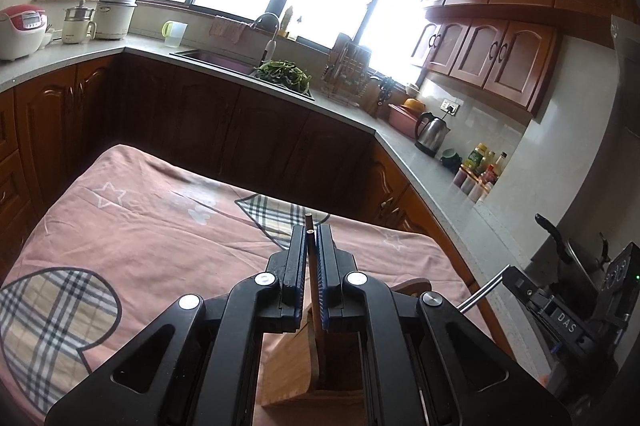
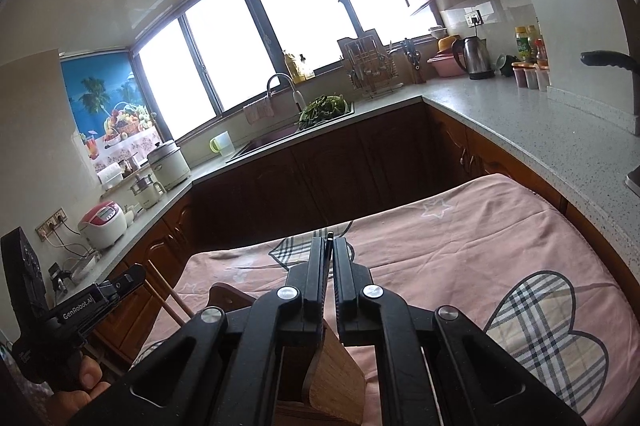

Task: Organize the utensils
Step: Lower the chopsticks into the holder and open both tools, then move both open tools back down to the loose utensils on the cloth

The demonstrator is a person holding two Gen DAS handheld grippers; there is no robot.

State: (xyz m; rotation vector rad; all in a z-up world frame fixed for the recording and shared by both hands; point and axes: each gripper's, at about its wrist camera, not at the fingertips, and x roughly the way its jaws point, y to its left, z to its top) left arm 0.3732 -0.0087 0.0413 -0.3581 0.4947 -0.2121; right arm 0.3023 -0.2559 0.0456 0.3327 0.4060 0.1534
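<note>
Landmark: wooden holder [image 1: 296, 358], a slatted bamboo box on the pink tablecloth [image 1: 160, 226], near the table's front edge.

Left gripper [image 1: 311, 232]: directly above the holder, jaws clamped on a brown wooden chopstick [image 1: 314, 290]. The stick runs between the pads, tip poking out past the fingertips, lower end going down into the holder's open compartment.

Right gripper [image 2: 329, 240]: also right above the holder [image 2: 336, 382], on its right side, jaws clamped on a thin dark utensil [image 2: 329, 246]. Only its tip and a short stretch show between the pads; can't tell what kind it is or whether its lower end reaches the holder. In the left wrist view a metal rod [image 1: 480, 292] sticks out from the right gripper's side, right of the holder.

Right wrist view: the left gripper's body sits left of the holder, person's hand [image 2: 86, 378] around its grip, chopstick [image 2: 168, 300] slanting down toward the holder.

Beyond the holder: countertop, sink with greens [image 1: 286, 74].
</note>
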